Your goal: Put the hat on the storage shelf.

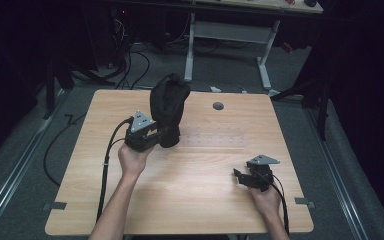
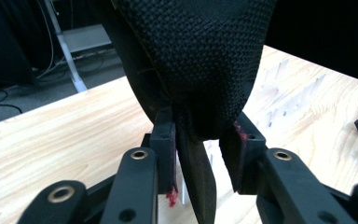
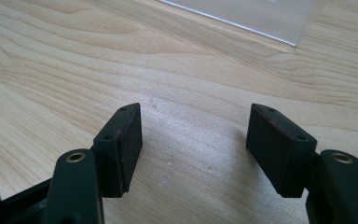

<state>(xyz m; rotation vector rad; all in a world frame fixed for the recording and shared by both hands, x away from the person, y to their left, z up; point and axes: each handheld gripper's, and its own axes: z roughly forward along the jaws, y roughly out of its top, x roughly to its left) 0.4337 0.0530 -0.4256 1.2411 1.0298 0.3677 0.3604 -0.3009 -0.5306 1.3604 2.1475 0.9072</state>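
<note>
1 black shoe (image 1: 168, 107), 2 grippers (image 1: 163, 137)

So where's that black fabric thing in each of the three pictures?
High view: the black fabric thing stands upright left of centre, in the left hand-held gripper.
Left gripper view: top centre, pinched between the jaws.
Right gripper view: not in it.
Shared landmark: the wooden table.

The room was dark, and light fell from above onto the pale wooden worktop (image 1: 190, 190), leaving the floor and edges nearly black. A soft bright patch lay across the worktop's middle. The high view was slightly soft and grainy. In the left gripper view the black woven fabric (image 2: 200, 60) was sharp, while the background was blurred. In the right gripper view the wood grain was crisp nearby, with faint shadows beside the jaws.
</note>
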